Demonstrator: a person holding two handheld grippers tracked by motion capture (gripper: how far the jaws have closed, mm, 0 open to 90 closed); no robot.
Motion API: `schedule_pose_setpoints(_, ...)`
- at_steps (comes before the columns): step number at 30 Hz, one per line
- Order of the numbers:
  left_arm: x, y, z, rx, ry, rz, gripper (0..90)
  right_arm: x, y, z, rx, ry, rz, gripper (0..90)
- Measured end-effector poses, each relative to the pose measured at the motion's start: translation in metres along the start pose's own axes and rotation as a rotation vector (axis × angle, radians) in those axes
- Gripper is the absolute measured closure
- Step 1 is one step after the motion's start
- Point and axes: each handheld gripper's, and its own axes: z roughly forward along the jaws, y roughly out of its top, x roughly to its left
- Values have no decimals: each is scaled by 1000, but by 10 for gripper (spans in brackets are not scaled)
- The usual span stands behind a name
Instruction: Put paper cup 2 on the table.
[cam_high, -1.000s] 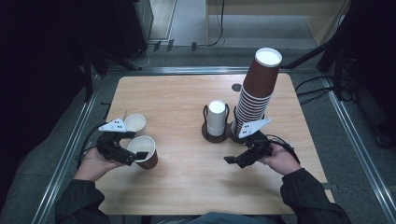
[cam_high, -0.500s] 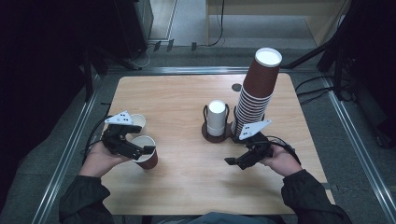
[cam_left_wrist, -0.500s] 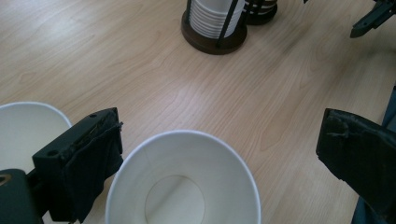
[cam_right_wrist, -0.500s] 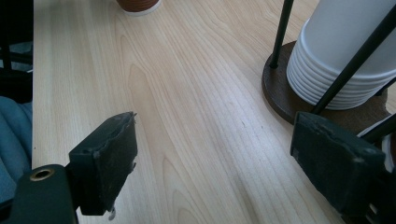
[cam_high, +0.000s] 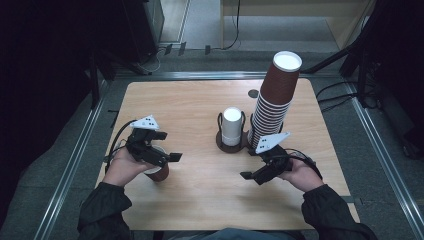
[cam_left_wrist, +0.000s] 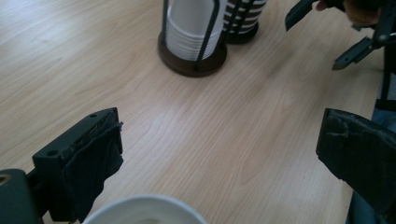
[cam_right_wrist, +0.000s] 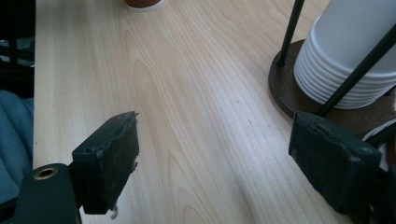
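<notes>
my left gripper (cam_high: 159, 156) hovering over the brown cup (cam_high: 159, 172), jaws spread wide, right gripper (cam_high: 257, 172) low, wide open too

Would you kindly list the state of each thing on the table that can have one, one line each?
Left gripper: jaws open, wide apart above a cup's white rim.
Brown cup: upright on the table, under the left gripper.
Right gripper: jaws open, holding nothing.
White cups: stacked upside down in the wire holder.
Brown cup stack: tall, leaning slightly, standing free.
</notes>
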Motion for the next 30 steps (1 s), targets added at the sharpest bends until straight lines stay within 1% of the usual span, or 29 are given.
schedule_pose_setpoints(1,-2,2,3,7,15,14,4,0,0,0,-1,4,1,164)
schedule_pose_setpoints(4,-5,6,11,12,21,21,4,1,-2,0,-1,1,2,164)
schedule_pose_setpoints(8,-10,10,23,23,16,33,4,2,-4,-1,4,-6,9,164)
schedule_pose_setpoints(12,-15,14,37,41,11,30,4,2,-6,-2,4,-14,8,165)
schedule_pose_setpoints(16,-19,16,48,56,-6,41,4,3,-7,-2,6,-15,12,164)
schedule_pose_setpoints(17,-20,17,51,56,-15,37,4,3,-7,-2,6,-17,10,164)
schedule_pose_setpoints(20,-25,18,60,65,-25,40,4,3,-8,-3,6,-21,9,164)
schedule_pose_setpoints(24,-32,20,73,81,-30,56,4,4,-9,-3,8,-24,11,164)
schedule_pose_setpoints(26,-36,21,79,96,-31,73,4,3,-9,-4,7,-25,9,164)
schedule_pose_setpoints(30,-45,23,91,90,-43,96,4,3,-9,-4,5,-27,5,165)
